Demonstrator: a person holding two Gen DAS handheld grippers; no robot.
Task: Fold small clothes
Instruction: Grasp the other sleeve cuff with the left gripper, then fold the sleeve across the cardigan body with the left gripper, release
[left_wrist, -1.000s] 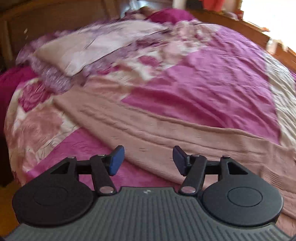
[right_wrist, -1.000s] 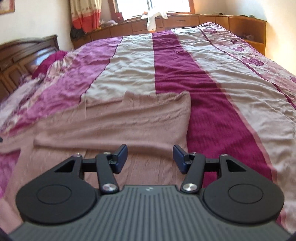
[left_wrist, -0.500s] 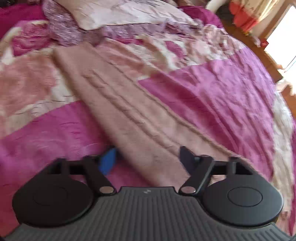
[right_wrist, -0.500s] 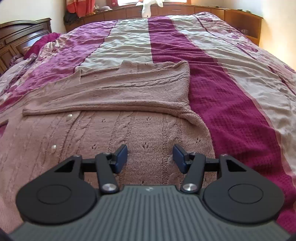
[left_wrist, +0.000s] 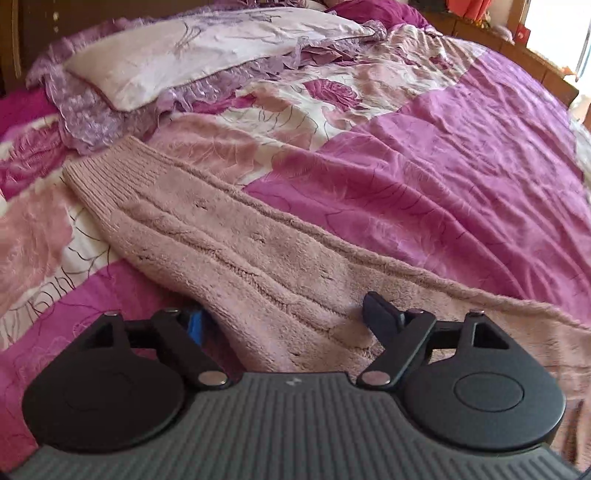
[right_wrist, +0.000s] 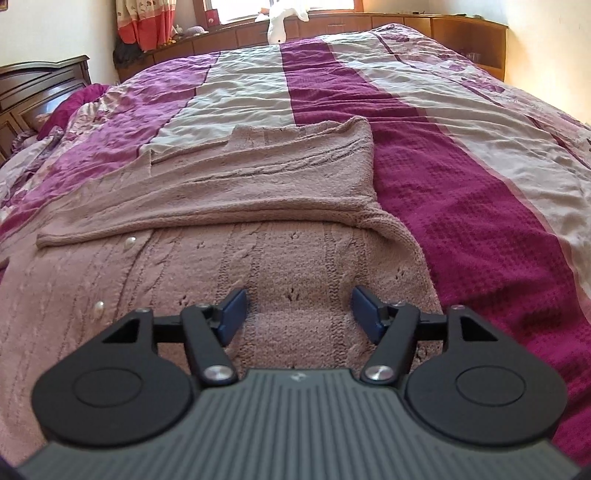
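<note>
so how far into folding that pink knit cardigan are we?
Early. Done: one sleeve already lies folded across the cardigan body. In hand: nothing gripped yet. The left gripper straddles the other sleeve, still stretched out toward the pillow; its jaws have just been closing slightly, pads not pressing. The right gripper has just been opening over the body. Left: fold that sleeve in, then the body.

Left hand-held gripper (left_wrist: 284, 314) angled down, jaws wide, just been closing slightly. Right hand-held gripper (right_wrist: 297, 314) angled down, jaws apart, just been opening.
</note>
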